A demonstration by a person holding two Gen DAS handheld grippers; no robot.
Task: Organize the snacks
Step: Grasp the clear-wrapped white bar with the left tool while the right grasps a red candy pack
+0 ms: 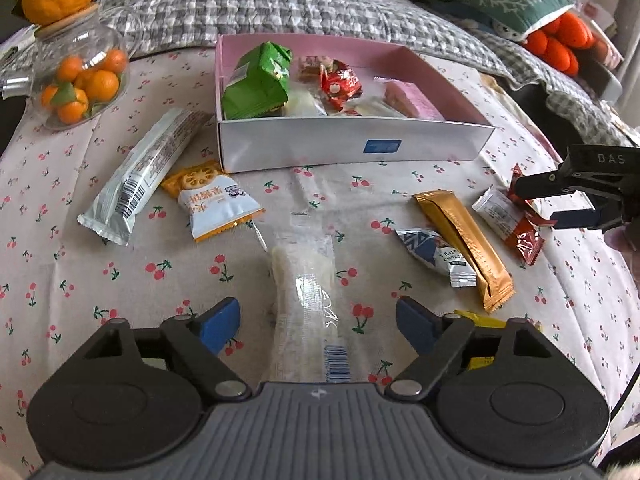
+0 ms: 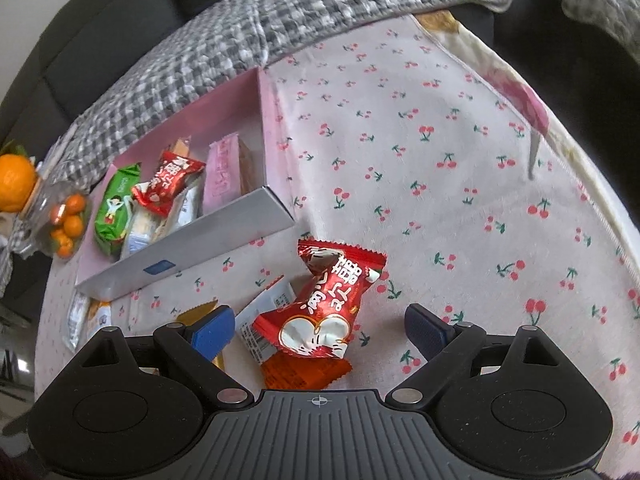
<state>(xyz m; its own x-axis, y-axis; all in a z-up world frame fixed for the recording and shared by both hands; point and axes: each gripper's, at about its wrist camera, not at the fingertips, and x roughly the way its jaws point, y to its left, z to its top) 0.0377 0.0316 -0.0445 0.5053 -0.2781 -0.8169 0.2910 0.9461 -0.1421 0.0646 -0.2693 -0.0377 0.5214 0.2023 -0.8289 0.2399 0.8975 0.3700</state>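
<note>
Left wrist: long crinkly clear-wrapped snack bar [image 1: 306, 300] on cherry-print cloth [image 1: 80, 272].

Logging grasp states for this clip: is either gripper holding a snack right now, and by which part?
Nothing is held. The left gripper straddles the clear packet; the right gripper straddles the red candy packet; no pads touch.

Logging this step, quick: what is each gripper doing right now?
Left gripper: open, straddling the clear plastic-wrapped white snack bar, pads not touching.
Right gripper: open around the red foil candy packet, not gripping.
</note>
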